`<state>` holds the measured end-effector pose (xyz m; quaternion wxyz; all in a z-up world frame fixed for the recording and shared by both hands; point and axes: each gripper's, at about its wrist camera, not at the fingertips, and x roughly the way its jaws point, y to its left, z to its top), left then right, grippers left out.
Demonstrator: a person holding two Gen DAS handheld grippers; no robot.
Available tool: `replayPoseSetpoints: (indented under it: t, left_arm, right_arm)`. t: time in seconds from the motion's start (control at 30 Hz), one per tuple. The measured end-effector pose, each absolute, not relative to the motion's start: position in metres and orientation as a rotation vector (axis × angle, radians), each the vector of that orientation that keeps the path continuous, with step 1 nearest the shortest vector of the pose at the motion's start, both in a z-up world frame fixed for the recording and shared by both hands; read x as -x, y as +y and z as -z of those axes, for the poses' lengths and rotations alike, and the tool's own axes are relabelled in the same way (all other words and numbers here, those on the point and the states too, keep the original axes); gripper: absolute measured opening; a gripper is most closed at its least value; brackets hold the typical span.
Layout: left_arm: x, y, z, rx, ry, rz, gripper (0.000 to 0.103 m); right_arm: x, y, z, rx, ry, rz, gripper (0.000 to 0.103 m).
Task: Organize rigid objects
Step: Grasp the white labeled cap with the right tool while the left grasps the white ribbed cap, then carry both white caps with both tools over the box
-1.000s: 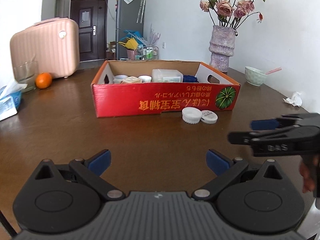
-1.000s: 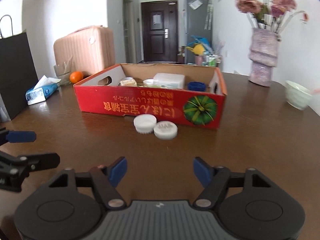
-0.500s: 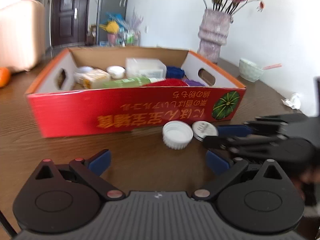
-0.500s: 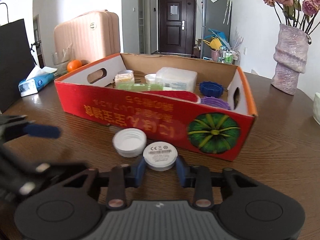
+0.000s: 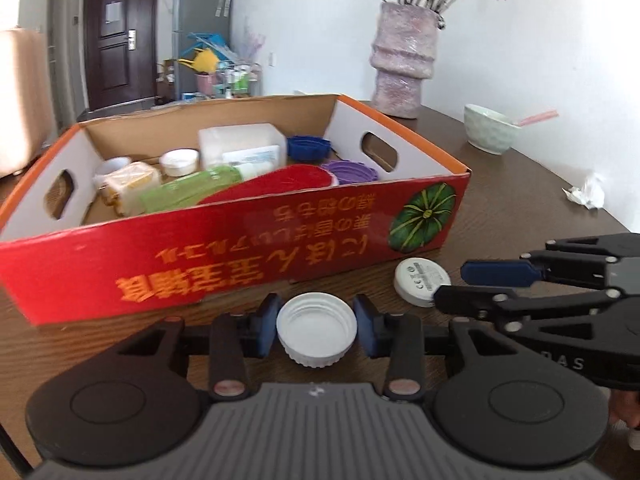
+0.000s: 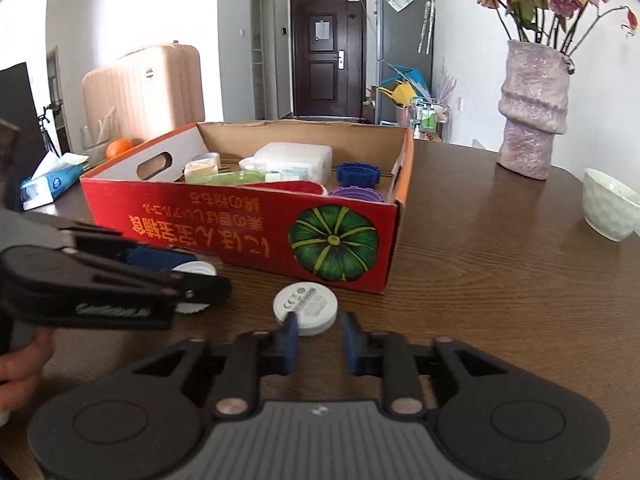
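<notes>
A ribbed white cap [image 5: 317,329], open side up, lies on the brown table in front of the red cardboard box [image 5: 240,252]. My left gripper [image 5: 317,326] is shut on this cap, a pad on each side. A flat white round disc [image 6: 305,307] with printed marks lies beside it; it also shows in the left wrist view [image 5: 421,280]. My right gripper [image 6: 318,338] stands at the disc's near edge, jaws narrowed, and whether they touch the disc I cannot tell. The box holds several caps and containers.
A purple vase [image 6: 534,114] with flowers and a pale green bowl [image 6: 610,210] stand to the right. A crumpled tissue [image 5: 585,194] lies by the table edge. A tissue pack [image 6: 52,182], an orange [image 6: 118,148] and a pink suitcase [image 6: 148,92] are at the left.
Both grippers moved forward to the two white pieces in front of the box. The left one closed on the ribbed cap; the right one narrowed its jaws at the flat disc.
</notes>
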<state>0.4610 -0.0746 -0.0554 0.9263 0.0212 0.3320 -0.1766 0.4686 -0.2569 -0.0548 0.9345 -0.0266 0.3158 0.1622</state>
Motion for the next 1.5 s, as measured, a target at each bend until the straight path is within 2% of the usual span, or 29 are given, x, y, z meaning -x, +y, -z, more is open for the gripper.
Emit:
replayPoseSetpoints:
  t: [0.1,0.4,1.03,1.5]
  left_arm:
    - [-0.449,-0.059,0.051,0.005,0.681,0.329,0.041]
    - [-0.405,-0.010,0.031,0.064,0.656,0.237,0.041]
    - [-0.247,0.025,-0.039,0.096,0.443,0.234,0.041]
    - [-0.199,0.029,-0.058,0.089,0.373,0.222,0.041]
  right_arm:
    - [-0.473,-0.249,0.055,0.056,0.656,-0.383,0.042]
    - [-0.478,-0.232,0.055,0.092,0.668,-0.302,0.038]
    - [-0.273,-0.236,-0.028,0.055,0.452,-0.287,0.038]
    - [-0.221,-0.231,-0.050,0.064,0.378,-0.318,0.038]
